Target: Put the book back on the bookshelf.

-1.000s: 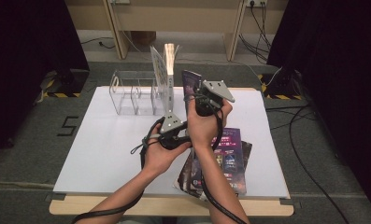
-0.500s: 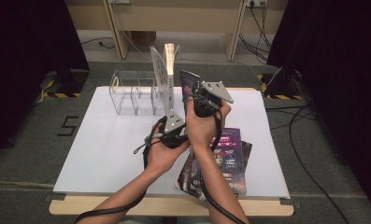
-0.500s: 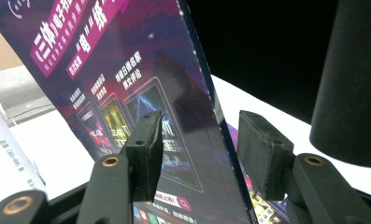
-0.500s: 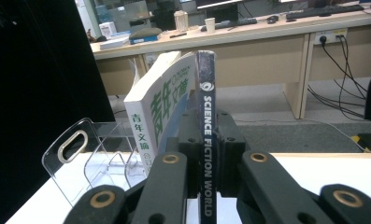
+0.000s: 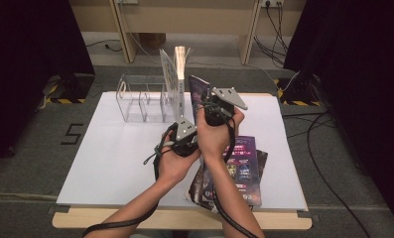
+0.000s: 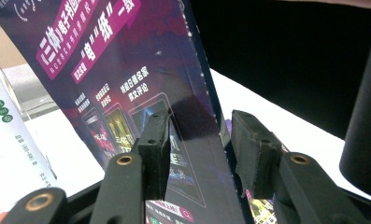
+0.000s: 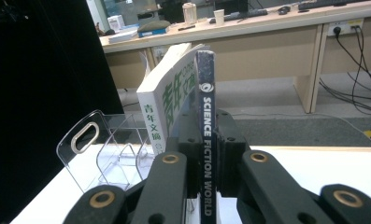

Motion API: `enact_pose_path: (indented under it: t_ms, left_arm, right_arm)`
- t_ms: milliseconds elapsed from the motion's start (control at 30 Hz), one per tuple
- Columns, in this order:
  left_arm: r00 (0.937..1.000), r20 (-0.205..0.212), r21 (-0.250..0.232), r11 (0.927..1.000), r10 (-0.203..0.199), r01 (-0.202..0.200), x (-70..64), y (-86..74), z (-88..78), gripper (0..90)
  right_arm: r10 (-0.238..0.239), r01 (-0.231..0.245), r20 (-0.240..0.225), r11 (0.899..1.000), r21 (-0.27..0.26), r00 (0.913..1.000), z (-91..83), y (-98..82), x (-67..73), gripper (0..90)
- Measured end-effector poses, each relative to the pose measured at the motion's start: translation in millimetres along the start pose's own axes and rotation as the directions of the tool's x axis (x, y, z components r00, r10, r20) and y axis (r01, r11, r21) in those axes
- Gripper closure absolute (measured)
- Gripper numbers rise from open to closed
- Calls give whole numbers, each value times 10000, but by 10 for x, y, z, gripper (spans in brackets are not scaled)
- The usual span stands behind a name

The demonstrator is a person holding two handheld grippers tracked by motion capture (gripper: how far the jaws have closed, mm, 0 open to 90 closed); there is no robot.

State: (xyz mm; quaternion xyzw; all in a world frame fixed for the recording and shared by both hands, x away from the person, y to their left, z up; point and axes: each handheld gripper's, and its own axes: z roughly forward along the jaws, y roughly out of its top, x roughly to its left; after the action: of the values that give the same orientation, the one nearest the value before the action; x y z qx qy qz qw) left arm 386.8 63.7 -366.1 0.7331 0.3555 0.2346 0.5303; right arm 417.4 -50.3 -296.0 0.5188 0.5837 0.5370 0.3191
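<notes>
Magazine (image 5: 198,91) nearer clear rack (image 5: 141,99) — upright.

On the table (image 5: 110,163), the clear file rack (image 5: 142,99) stands toward the far edge, left of centre. In the rack's rightmost slot a white-spined magazine (image 5: 170,79) stands upright. Just right of that, held up on edge, is the Science Fiction World magazine (image 5: 198,91), its spine clamped between the jaws of the right gripper (image 7: 206,154). The left gripper (image 6: 199,149) sits below and left of the right one, nearer the person, its jaws straddling that same magazine's lower edge with a gap showing on one side. Behind both hands, toward the near right of the table, a stack of magazines (image 5: 239,168) lies flat.
</notes>
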Motion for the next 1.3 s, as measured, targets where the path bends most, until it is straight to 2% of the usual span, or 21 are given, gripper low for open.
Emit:
enact_pose_path:
  t_ms: [233,400,600,733,1000,1300]
  left_arm:
    - [9999,-141,-27,10000,19,-19,-22,-2,0,601]
    - [9999,-143,69,10000,-26,27,-11,8,-15,611]
    - [9987,-478,107,9998,160,-155,-44,22,-18,613]
    - [9982,-587,20,9999,129,-128,-36,47,-16,601]
    - [9986,-507,71,9999,117,-114,-17,54,-20,606]
    - [9987,-489,110,9999,-117,123,14,24,-73,677]
  right_arm:
    - [29,-29,-63,10000,90,10000,-17,5,-28,844]
    - [199,-192,-304,9995,242,9993,-15,15,-39,846]
    - [248,-242,-236,9994,251,9994,-10,12,-23,846]
    - [268,-263,-194,9994,239,9995,-5,18,-23,846]
    - [174,-167,-285,9995,272,9994,-10,11,-11,846]
    - [199,-177,-474,9988,465,9987,-20,6,-1,843]
